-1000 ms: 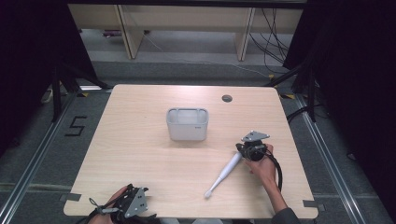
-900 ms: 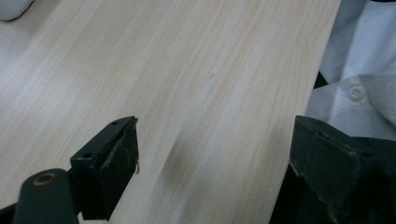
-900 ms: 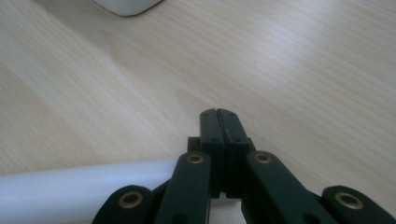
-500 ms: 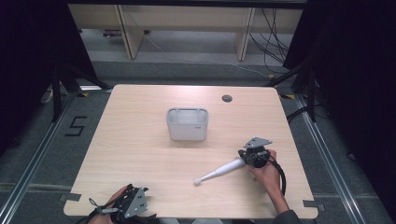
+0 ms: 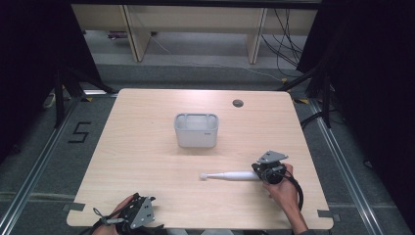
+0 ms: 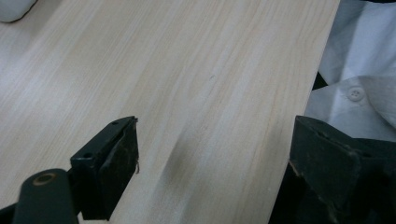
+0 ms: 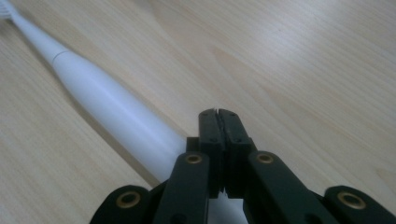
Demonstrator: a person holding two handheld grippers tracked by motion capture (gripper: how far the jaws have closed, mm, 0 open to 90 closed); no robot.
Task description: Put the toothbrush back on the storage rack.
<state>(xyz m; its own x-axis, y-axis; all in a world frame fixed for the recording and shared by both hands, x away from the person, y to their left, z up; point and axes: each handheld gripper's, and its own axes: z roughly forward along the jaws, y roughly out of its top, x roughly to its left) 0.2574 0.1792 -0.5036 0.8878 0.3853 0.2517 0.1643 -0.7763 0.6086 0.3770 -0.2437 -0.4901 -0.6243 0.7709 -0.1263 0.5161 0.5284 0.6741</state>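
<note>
At the near left table edge the left gripper rests with jaws wide apart, nothing between. Right, the right gripper has jaws pressed together, nudging the white electric toothbrush, which lies flat beside them, not clamped. Risk: the round handle rolls off the jaw. Farther off, grey bin. Since a second ago the brush has swung from diagonal to level.

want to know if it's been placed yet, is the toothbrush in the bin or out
Out. The white toothbrush lies flat on the table, apart from the grey bin.
</note>
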